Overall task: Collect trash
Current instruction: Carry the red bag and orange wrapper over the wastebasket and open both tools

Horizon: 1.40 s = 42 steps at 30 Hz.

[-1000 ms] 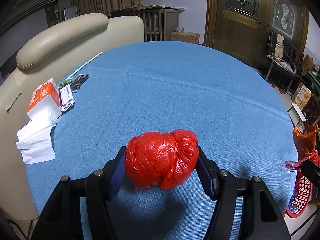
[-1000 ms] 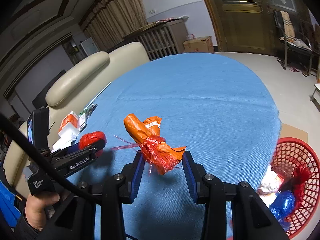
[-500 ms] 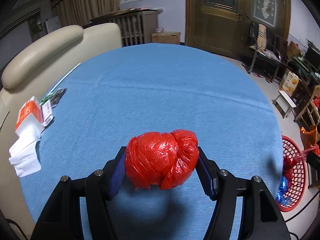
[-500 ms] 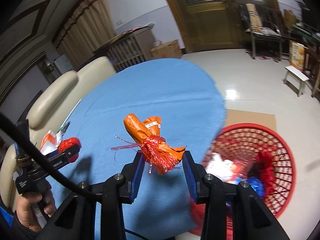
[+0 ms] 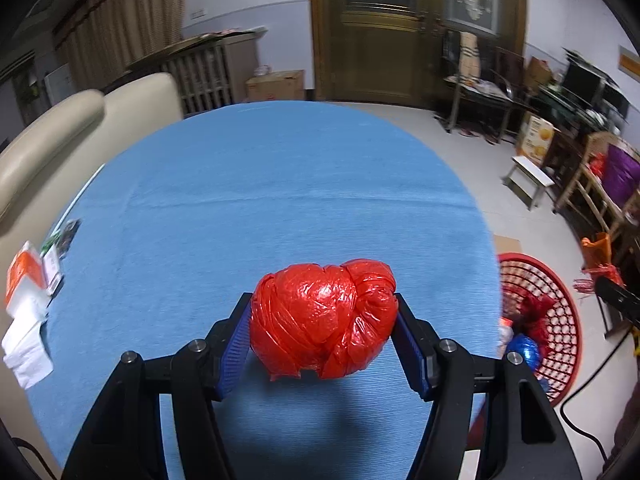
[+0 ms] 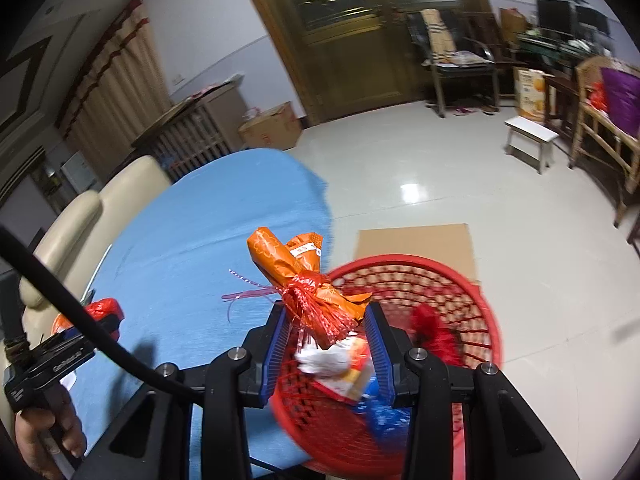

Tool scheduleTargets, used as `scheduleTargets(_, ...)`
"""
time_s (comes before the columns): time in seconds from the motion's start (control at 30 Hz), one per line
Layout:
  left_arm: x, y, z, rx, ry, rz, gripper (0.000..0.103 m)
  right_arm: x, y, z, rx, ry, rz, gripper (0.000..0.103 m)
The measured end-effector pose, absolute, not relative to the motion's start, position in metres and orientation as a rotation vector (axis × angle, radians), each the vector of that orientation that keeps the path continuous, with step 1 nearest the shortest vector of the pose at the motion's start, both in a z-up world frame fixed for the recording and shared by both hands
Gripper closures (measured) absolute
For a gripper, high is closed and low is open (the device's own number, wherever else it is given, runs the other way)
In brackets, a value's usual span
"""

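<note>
Right gripper [image 6: 326,332], clamped on the orange wrapper [image 6: 296,276], hangs directly above the red basket [image 6: 476,300]; left gripper [image 5: 323,338], gripping the red bag [image 5: 323,320], sits farther off.

Glossy pale floor [image 6: 460,184], wooden double door [image 5: 400,32] — beige sofa [image 5: 48,140], curtains [image 5: 120,32]

"GenRobot.AI" on left gripper [image 6: 102,312]
</note>
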State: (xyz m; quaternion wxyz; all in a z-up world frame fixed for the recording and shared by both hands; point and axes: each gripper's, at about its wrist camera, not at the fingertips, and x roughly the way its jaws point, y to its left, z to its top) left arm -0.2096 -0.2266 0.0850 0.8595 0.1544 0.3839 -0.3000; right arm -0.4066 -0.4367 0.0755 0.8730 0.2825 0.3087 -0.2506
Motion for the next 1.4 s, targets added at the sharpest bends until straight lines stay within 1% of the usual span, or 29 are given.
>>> scheduleTargets(0.17, -0.228, -0.254, 0.092, 0.343, 0.811, -0.722, 0.036, -0.421, -0.454, 0.065, 0.618, 0.672, -0.570, 0.061)
scheduleTargets(0.3, -0.244, -0.276, 0.099, 0.373, 0.797, -0.787, 0.036, -0.425, -0.464, 0.049, 0.644, 0.722, -0.599, 0.058)
scheduleTargets(0.33, -0.248, -0.280, 0.100, 0.380, 0.795, -0.796, 0.036, -0.426, -0.468, 0.043, 0.659, 0.737, -0.601, 0.053)
scheduleTargets(0.37, -0.252, -0.286, 0.100, 0.387, 0.797, -0.809, 0.036, -0.426, -0.470, 0.039, 0.671, 0.749, -0.600, 0.043)
scheduleTargets(0.43, -0.256, -0.297, 0.100, 0.398, 0.802, -0.831, 0.036, -0.425, -0.474, 0.033, 0.686, 0.768, -0.610, 0.029)
scheduleTargets(0.47, -0.260, -0.301, 0.100, 0.403, 0.804, -0.839, 0.036, -0.426, -0.474, 0.031, 0.689, 0.770, -0.612, 0.027)
scheduleTargets(0.53, -0.265, -0.308, 0.099, 0.414, 0.810, -0.856, 0.036, -0.429, -0.477, 0.028, 0.701, 0.772, -0.611, 0.026)
scheduleTargets(0.87, -0.290, -0.346, 0.093, 0.472, 0.823, -0.948, 0.036, -0.468, -0.502, 0.043, 0.776, 0.657, -0.686, 0.026)
scheduleTargets(1.4, -0.324, -0.397, 0.062, 0.585, 0.876, -1.033, 0.036, -0.500, -0.515, 0.055, 0.811, 0.601, -0.715, 0.026)
